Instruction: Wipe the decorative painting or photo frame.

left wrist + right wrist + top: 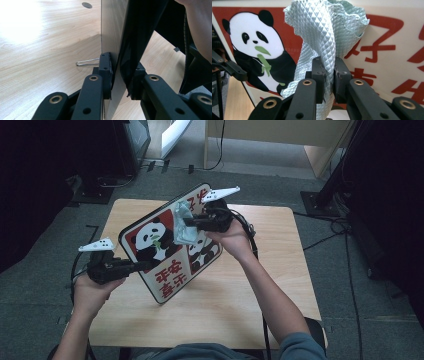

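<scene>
A flat sign board (165, 265) with pandas and red characters is held tilted above the wooden table (250, 290). My left gripper (142, 265) is shut on its lower left edge; in the left gripper view the board's thin edge (117, 50) runs between the pads. My right gripper (190, 222) is shut on a pale green quilted cloth (182, 227), pressed against the board's face near its upper middle. In the right gripper view the cloth (324, 37) bunches up above the jaws, with the panda picture (254, 45) behind it.
A metal wire clip (87, 62) lies on the table beside the board. Cables trail off the table's right side (320, 227). Dark equipment stands at the left and right of the room, and a light wooden cabinet (280, 140) stands beyond the table.
</scene>
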The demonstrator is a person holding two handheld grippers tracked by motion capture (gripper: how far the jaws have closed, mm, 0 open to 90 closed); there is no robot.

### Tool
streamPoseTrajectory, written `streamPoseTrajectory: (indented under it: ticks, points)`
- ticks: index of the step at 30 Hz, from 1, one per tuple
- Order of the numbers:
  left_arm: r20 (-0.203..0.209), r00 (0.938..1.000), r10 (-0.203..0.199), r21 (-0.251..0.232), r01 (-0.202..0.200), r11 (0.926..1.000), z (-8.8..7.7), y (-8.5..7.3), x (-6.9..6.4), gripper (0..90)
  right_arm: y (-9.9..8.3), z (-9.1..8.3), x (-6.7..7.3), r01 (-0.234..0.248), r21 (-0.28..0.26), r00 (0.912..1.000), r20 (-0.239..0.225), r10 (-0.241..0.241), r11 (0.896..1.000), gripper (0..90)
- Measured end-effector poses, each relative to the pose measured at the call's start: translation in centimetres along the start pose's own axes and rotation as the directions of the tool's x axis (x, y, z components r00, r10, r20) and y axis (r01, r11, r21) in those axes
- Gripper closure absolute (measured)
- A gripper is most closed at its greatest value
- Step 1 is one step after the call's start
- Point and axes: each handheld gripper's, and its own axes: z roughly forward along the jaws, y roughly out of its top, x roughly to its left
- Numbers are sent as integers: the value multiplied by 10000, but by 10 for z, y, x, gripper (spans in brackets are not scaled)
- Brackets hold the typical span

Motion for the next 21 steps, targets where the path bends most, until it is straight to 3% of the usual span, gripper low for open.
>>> streamPoseTrajectory:
  ticks: [21]
  points:
    - [44,10000,22,-4,-21,10000,0,0,0,774,-20,5,-4,-282,233,9996,91,280,9993,819]
